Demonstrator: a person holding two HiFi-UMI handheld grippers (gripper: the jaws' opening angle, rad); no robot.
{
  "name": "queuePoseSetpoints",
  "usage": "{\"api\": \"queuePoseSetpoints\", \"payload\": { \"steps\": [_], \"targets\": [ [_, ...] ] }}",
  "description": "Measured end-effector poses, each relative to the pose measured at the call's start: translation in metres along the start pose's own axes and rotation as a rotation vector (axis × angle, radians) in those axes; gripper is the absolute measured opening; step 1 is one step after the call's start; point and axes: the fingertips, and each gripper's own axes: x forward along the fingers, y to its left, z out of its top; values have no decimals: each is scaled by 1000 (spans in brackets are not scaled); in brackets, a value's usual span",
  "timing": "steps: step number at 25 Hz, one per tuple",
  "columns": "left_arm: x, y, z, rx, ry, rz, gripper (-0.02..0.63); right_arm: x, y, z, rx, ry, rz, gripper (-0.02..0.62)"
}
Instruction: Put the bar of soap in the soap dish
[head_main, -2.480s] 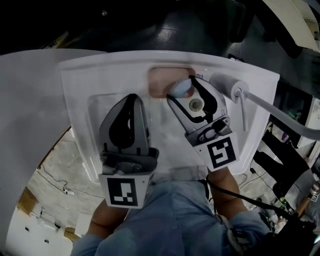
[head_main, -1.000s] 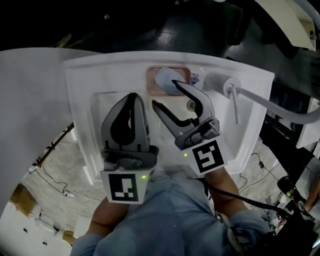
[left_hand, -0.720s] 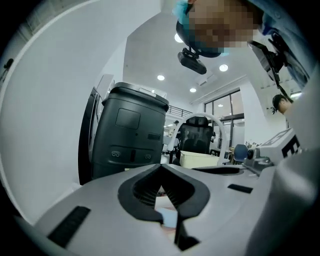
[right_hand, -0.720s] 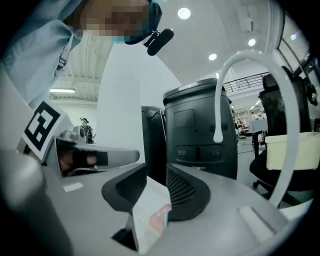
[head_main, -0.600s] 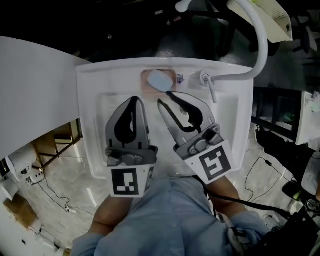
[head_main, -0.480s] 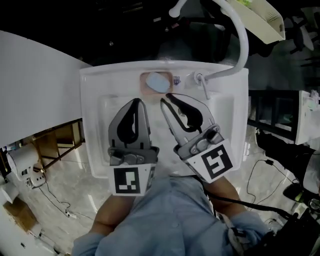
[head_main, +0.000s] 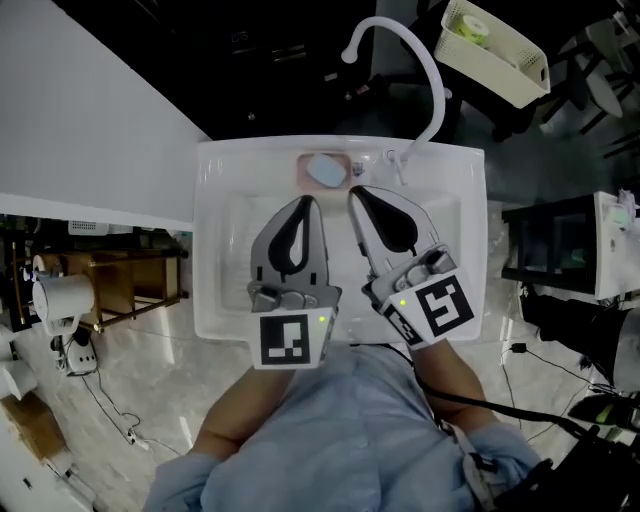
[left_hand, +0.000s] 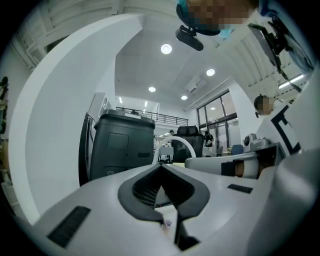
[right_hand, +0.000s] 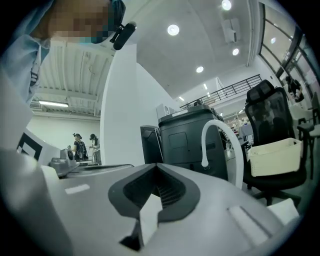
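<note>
The pale blue bar of soap (head_main: 324, 170) lies in the pinkish soap dish (head_main: 305, 163) on the back rim of the white sink (head_main: 225, 240). Neither gripper touches it. My right gripper (head_main: 356, 193) hovers over the basin just in front of the dish; its jaws have just been closing and now meet with nothing between them. Beside it on the left, my left gripper (head_main: 308, 202) is also shut and empty. In the left gripper view the left gripper (left_hand: 161, 168) points level across the room, and in the right gripper view so does the right gripper (right_hand: 156, 168).
A white curved faucet (head_main: 436, 80) rises behind the sink, seen too as the faucet (right_hand: 220, 130) in the right gripper view. A white basket (head_main: 495, 50) sits at the back right. A white wall panel (head_main: 90, 120) stands on the left. A dark grey cabinet (left_hand: 122, 145) stands beyond.
The right jaws, wide open by the soap in the dish, drew back and closed empty. Both grippers rose away from the sink, which now looks smaller. The soap stays in the dish.
</note>
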Motion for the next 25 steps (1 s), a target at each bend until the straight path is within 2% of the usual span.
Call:
{"api": "queuePoseSetpoints", "payload": {
  "steps": [6, 25],
  "targets": [
    [-11, -7, 19, 16, -44, 4, 6, -7, 8, 12, -26, -15, -8, 2],
    [-11, -8, 26, 37, -59, 5, 6, -13, 7, 18, -43, -20, -30, 0]
  ]
}}
